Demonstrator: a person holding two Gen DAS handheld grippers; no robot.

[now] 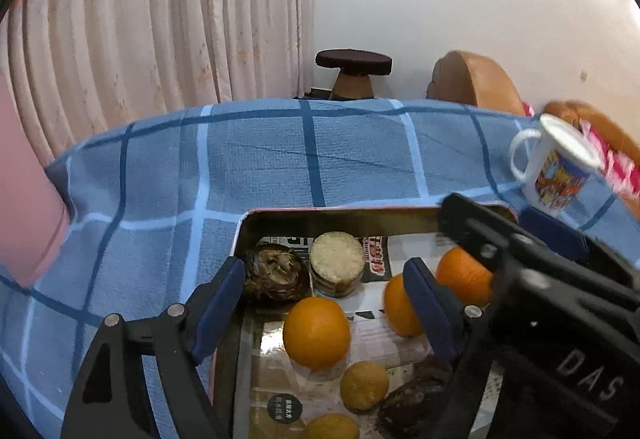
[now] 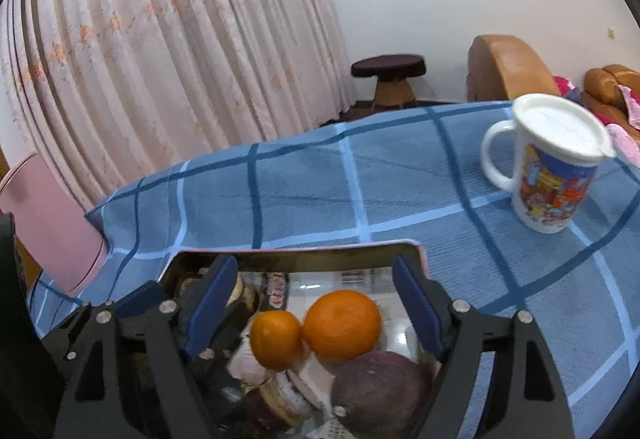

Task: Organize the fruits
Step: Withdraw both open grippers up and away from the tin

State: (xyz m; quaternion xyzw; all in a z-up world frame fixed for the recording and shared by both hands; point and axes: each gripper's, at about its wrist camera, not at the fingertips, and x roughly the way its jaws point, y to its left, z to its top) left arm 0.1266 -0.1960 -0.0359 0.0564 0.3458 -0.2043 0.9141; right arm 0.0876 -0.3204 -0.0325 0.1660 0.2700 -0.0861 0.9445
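Blue checked cloth (image 1: 280, 167) covers the table, with pink-flowered curtains (image 1: 160, 19) and a white wall behind it, a round dark stool (image 1: 353, 62) at the far edge and a lidded cartoon mug (image 2: 554, 175) standing at the right of the frame. A shallow metal tray (image 1: 340, 214) lined with printed paper sits low in both views and holds the fruit. In the left wrist view the left gripper (image 1: 328, 311) has its jaws spread wide over the tray, empty; one orange (image 1: 317, 333) lies between the blue pads, nearer the left one and touching neither. A second orange (image 1: 400, 305) is partly hidden behind the right pad, and a third (image 1: 464, 273) is cut off by the black body of the other gripper crossing the lower right. In the right wrist view the right gripper (image 2: 316, 313) is likewise spread and holds nothing; two oranges (image 2: 342, 325) sit side by side between its pads, touching each other, with a dark purple round fruit (image 2: 380, 391) just below them. Brown pastries, a round pale cake and small yellow items in the tray are hard to identify, and the tray's lower part runs out of frame.
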